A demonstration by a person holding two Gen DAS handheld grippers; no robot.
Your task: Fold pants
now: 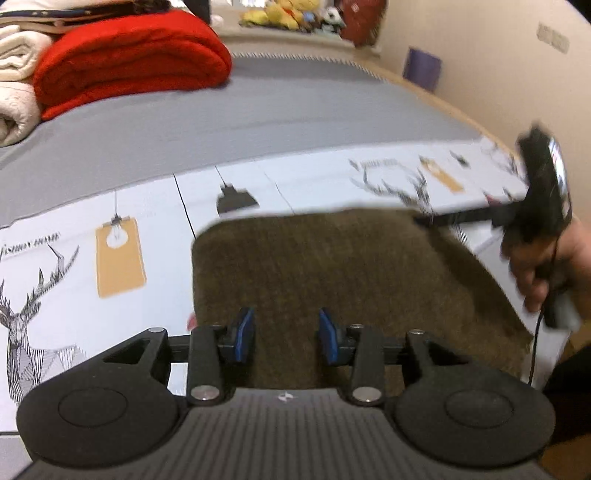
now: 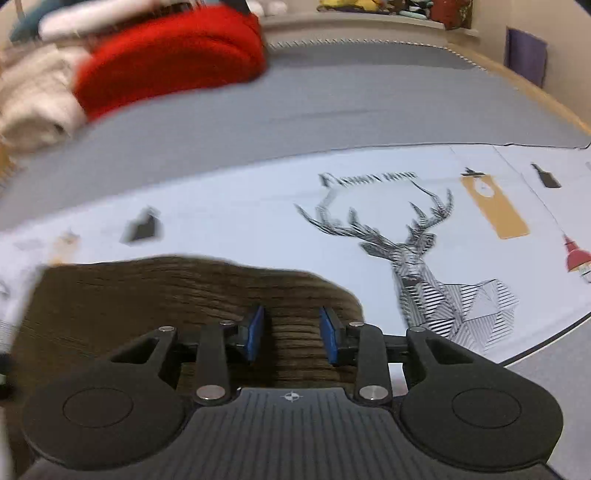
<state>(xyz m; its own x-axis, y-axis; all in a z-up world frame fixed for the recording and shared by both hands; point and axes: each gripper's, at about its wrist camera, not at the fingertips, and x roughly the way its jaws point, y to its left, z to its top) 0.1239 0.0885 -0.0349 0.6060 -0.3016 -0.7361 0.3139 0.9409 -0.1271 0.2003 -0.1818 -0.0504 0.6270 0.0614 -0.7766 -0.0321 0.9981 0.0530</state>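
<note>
The brown knitted pants (image 1: 351,266) lie folded into a flat block on a white cloth printed with deer (image 1: 74,258). In the left wrist view my left gripper (image 1: 286,334) hovers over the block's near left part. Its blue pads stand apart, with only the fabric below showing in the gap. A hand (image 1: 543,266) carries my right gripper (image 1: 424,220), blurred, at the pants' far right corner. In the right wrist view that gripper (image 2: 291,334) is over the right end of the pants (image 2: 166,295), pads apart, nothing pinched.
The printed cloth (image 2: 258,221) lies on a grey bedsheet (image 1: 258,122). A folded red blanket (image 1: 129,55) and cream blankets (image 1: 14,74) are stacked at the back left. Plush toys (image 1: 280,14) sit on the headboard ledge. The wall (image 1: 480,55) runs along the right.
</note>
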